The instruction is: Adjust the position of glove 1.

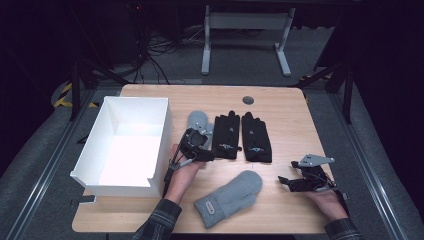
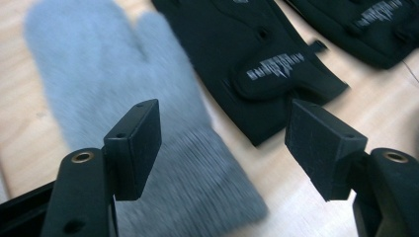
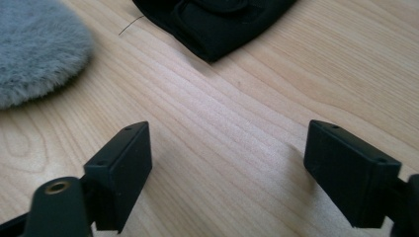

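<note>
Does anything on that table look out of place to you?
One grey mitten lies slanted near the front edge, apart from its partner, which lies in line beside the two black gloves. The white box holds nothing. Otherwise nothing looks damaged.

Desk: pale wood, fine grain lines, one dark grey round cap near the far edge.
Box, left of the black gloves: plain white inside and out.
Black gloves: a pair, black, small white lettering on the wrist straps.
Mitten, nearer than the gloves: light grey, fuzzy, ribbed cuff, small grey label.
Second mitten, between box and gloves: same light grey.
Left tool and right tool: black; the right one bears a grey plate.
Sleeves: dark plaid.
</note>
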### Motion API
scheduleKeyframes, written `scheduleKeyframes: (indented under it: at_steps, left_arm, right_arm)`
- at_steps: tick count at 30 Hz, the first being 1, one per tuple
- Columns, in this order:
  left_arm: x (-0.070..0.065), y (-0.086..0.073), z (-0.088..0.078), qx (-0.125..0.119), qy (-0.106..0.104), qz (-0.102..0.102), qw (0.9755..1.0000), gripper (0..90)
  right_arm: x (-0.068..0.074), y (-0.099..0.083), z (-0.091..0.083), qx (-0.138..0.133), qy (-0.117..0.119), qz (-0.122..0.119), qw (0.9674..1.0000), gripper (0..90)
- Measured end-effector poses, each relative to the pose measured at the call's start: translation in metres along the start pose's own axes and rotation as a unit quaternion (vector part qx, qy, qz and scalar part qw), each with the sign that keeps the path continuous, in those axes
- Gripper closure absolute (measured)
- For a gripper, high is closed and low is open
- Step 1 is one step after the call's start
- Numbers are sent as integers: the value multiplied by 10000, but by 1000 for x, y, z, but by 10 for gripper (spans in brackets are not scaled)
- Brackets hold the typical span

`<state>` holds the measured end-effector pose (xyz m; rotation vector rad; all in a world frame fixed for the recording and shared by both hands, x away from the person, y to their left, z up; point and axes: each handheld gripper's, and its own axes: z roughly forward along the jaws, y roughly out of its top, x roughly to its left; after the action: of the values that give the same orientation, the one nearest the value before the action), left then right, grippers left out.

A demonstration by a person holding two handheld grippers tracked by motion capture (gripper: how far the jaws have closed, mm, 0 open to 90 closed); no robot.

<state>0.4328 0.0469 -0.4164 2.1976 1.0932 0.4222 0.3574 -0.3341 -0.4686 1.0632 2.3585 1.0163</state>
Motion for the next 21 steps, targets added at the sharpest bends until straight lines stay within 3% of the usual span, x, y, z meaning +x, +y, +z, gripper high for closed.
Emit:
scheduleKeyframes:
  at_steps: [4, 9, 13, 16, 21]
  left_arm:
    - [13, 10, 9, -46, 195, -256, 9995, 294]
    - [26, 17, 19, -33, 457, -432, 9980, 290]
    - [33, 18, 29, 190, 670, -461, 9965, 292]
    - [37, 17, 35, 265, 759, -495, 9955, 315]
    - [42, 13, 41, 400, 641, -626, 9952, 401]
  right_arm:
    - [0, 0, 0, 7, -10, 10, 10000, 164]
    - [0, 0, 0, 6, -10, 9, 10000, 164]
    - [0, 0, 0, 5, -11, 7, 10000, 164]
    - [0, 0, 0, 4, -11, 9, 10000, 164]
    - [0, 0, 0, 5, -11, 10, 10000, 164]
